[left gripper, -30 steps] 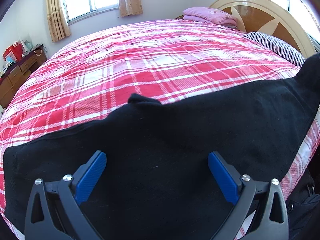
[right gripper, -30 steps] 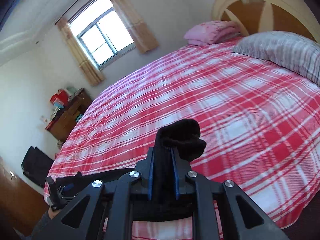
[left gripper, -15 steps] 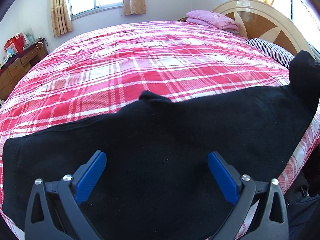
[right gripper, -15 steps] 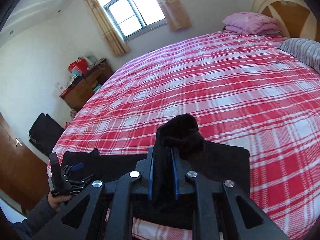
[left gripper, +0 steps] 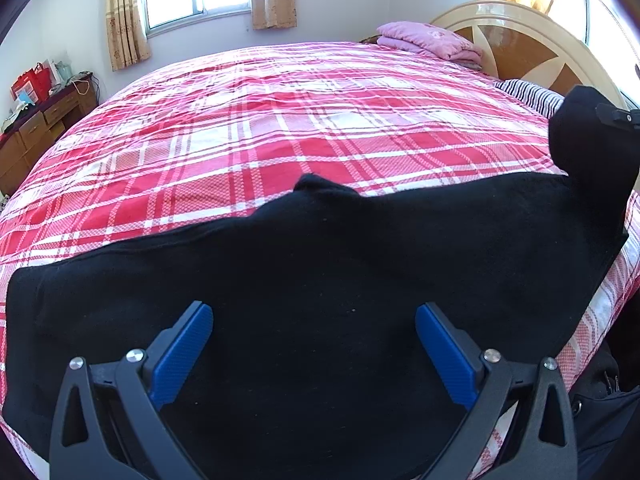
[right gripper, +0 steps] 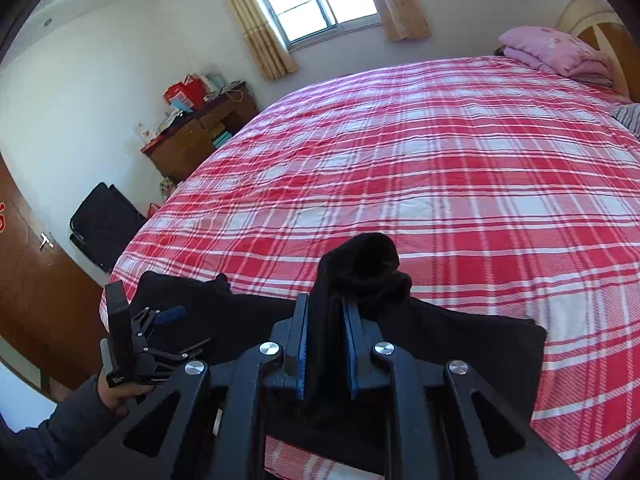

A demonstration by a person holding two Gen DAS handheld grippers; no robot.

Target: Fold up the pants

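Observation:
Black pants [left gripper: 340, 264] lie spread along the near edge of a red plaid bed [left gripper: 304, 120]. My left gripper [left gripper: 314, 344] is open and empty, hovering over the cloth with its blue pads [left gripper: 182, 350] wide apart. My right gripper [right gripper: 325, 344] is shut on a bunched end of the pants [right gripper: 364, 264] and holds it lifted above the bed. That lifted end shows at the right edge of the left wrist view [left gripper: 588, 148]. The left gripper also shows in the right wrist view [right gripper: 160, 320], over the pants' far end.
A folded pink blanket [left gripper: 430, 40] and a striped pillow [left gripper: 528, 94] lie by the wooden headboard [left gripper: 536, 52]. A wooden desk [right gripper: 200, 136] with clutter stands by the window wall. A black suitcase [right gripper: 106, 224] and a brown door [right gripper: 32, 300] are at the left.
My right gripper has carried the lifted pants end leftward, toward the left gripper, and more cloth lies below it. The left gripper stays open over the pants.

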